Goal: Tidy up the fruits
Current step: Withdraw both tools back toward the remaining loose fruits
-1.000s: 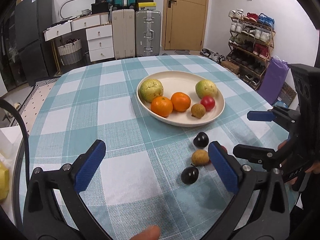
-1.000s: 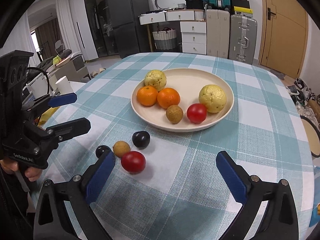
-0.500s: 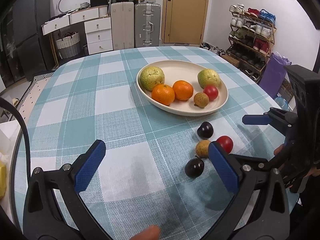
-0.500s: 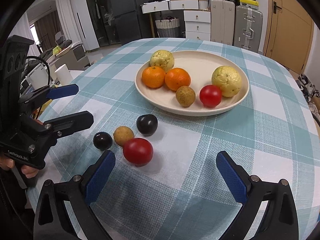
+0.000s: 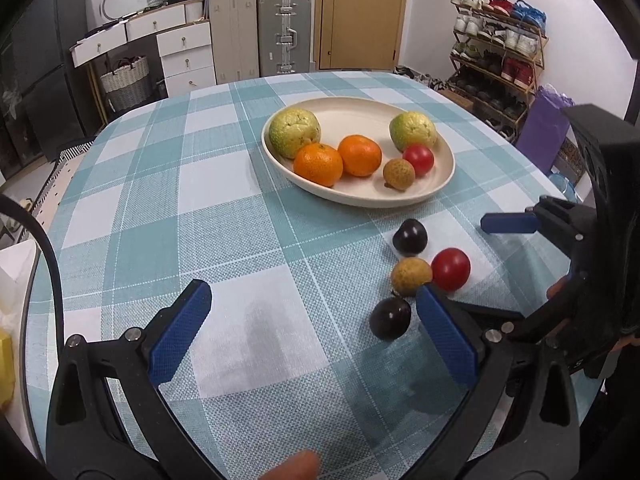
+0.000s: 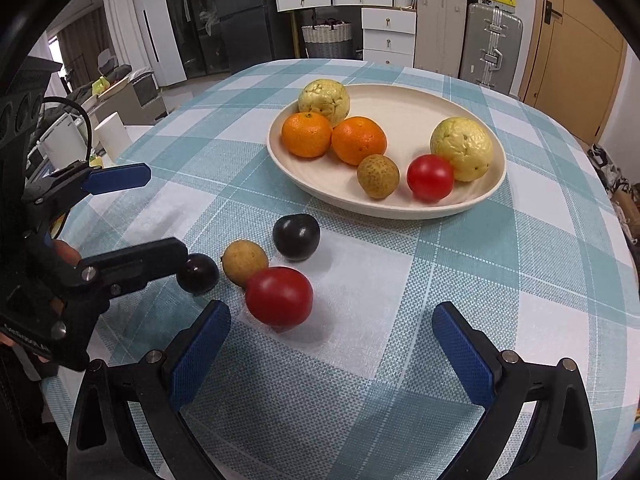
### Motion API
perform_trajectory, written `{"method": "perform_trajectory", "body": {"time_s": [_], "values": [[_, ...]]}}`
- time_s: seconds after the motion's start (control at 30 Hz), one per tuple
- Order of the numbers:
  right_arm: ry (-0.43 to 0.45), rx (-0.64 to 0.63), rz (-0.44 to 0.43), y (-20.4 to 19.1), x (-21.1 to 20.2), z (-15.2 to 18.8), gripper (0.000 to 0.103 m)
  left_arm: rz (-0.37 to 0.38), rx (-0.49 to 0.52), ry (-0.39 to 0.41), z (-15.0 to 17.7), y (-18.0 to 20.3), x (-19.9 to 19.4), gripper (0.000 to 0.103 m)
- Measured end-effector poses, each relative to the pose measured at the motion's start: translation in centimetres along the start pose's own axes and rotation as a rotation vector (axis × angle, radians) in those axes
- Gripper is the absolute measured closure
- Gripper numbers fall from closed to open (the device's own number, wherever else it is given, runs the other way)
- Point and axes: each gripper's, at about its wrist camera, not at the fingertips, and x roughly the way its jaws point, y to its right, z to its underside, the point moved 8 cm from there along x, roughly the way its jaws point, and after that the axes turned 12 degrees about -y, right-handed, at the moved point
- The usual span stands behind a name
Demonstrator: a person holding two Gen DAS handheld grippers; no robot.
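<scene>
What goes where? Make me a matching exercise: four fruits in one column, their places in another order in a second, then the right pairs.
Things:
1. round red tomato nearest the right gripper
2. bumpy yellow-green guava
3. small dark purple plum
4. glossy dark plum

Places:
A. on the cloth, closest to the cream oval plate
B. on the plate beside a red tomato
C. by the left gripper's finger
D. on the cloth, before the right jaws

Pairs: 1-D, 2-B, 3-C, 4-A

A round bench [image 5: 132, 216] covered in teal and white check cloth. A cream plate [image 6: 400, 100] of fruit sits toward its far side. On the cloth nearer the camera lie four loose fruits close together: two dark plums [image 6: 296, 237], a brown longan [image 6: 244, 262], and a red tomato [image 6: 279, 297].
</scene>
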Motion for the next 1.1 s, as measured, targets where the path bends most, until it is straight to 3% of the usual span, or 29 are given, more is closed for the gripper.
{"method": "perform_trajectory", "body": {"time_s": [0.37, 0.83, 1.0, 1.1], "values": [[-0.008, 0.033, 0.044, 1.9, 0.0, 0.1, 0.0, 0.004, 0.004, -0.022, 0.3, -0.2, 0.4, 0.001], [0.036, -0.012, -0.051, 0.7, -1.2, 0.0, 0.003, 0.021, 0.093, -0.086, 1.5, 1.4, 1.3, 0.002], [0.049, -0.012, -0.077, 0.6, -1.6, -0.1, 0.011, 0.052, 0.126, -0.11, 2.0, 2.2, 1.7, 0.029], [0.051, -0.012, -0.079, 0.7, -1.7, -0.1, 0.016, 0.062, 0.14, -0.108, 2.1, 2.6, 1.7, 0.041]]}}
